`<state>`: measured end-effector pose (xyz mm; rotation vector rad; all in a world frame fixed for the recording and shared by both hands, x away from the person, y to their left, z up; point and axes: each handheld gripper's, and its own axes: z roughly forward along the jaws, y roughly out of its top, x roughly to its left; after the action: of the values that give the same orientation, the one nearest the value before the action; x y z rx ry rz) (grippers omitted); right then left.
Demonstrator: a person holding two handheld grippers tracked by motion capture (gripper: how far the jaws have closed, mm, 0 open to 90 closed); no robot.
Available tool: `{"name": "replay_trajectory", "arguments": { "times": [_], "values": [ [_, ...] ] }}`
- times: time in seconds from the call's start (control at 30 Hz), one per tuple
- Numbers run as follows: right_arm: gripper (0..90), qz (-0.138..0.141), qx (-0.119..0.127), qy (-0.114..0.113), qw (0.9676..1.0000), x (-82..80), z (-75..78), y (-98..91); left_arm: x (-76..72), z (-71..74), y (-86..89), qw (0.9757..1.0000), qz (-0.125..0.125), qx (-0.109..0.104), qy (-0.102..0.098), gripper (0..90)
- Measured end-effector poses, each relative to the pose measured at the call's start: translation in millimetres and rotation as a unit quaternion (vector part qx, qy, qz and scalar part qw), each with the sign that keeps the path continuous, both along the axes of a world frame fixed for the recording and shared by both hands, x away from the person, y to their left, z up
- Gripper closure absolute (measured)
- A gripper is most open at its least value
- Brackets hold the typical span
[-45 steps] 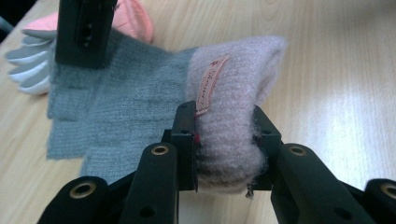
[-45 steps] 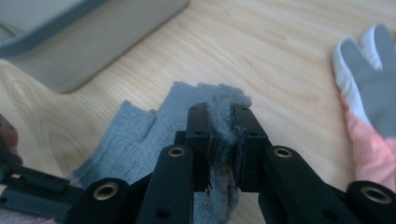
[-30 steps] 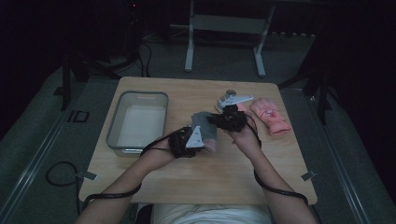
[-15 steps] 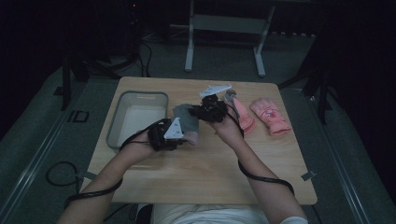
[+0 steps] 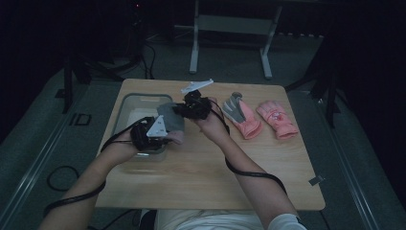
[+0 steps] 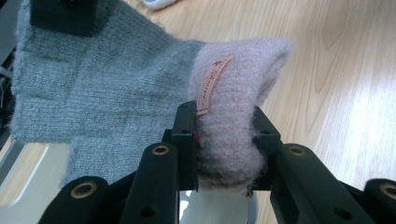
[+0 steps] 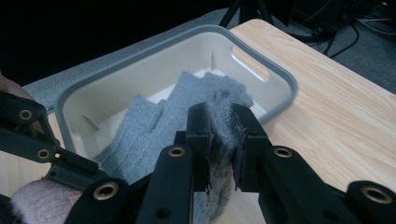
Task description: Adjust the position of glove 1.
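Carrying one grey knit glove (image 5: 170, 119) between them, the two hand-held grippers hold it stretched just above the near right corner of the plastic bin (image 5: 125, 106) at about nine o'clock on the worktop (image 5: 201, 177). The left hand-held gripper (image 5: 165, 135) is clamped on the glove's pink cuff (image 6: 236, 93), beside the small sewn label (image 6: 212, 84); gripping the thick cuff probably gives it a firm hold that will not slip. The right hand-held gripper (image 5: 178, 110), toward twelve o'clock from the left one, is pinched tight on the grey finger end (image 7: 219, 135). In its own view the fabric hangs over the bin's pale inside. Holding both ends keeps the glove flat and off the wood, which suits laying it into the bin rather than dropping it bunched. At about two o'clock, well apart from the bin, two pink gloves (image 5: 261, 117) lie side by side on the worktop, likely waiting their turn.
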<state>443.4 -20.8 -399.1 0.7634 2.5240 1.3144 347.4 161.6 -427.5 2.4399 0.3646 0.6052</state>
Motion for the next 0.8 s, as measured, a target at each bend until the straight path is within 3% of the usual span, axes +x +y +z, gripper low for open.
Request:
{"name": "replay_trajectory", "arguments": {
  "times": [0.5, 0.8],
  "values": [
    [79.1, 0.017, 0.016, 0.014, 0.9996, 9.7, -8.5, 53.6, 10.6, -8.3, 63.1, 0.9997, -0.001, -0.011, 0.024, 69.9],
    [79.0, 0.003, -0.009, 0.033, 0.9994, 27.5, -36.2, 71.9, 34.8, -31.3, 73.5, 0.9977, 0.009, -0.003, 0.067, 69.8]
  ]
}}
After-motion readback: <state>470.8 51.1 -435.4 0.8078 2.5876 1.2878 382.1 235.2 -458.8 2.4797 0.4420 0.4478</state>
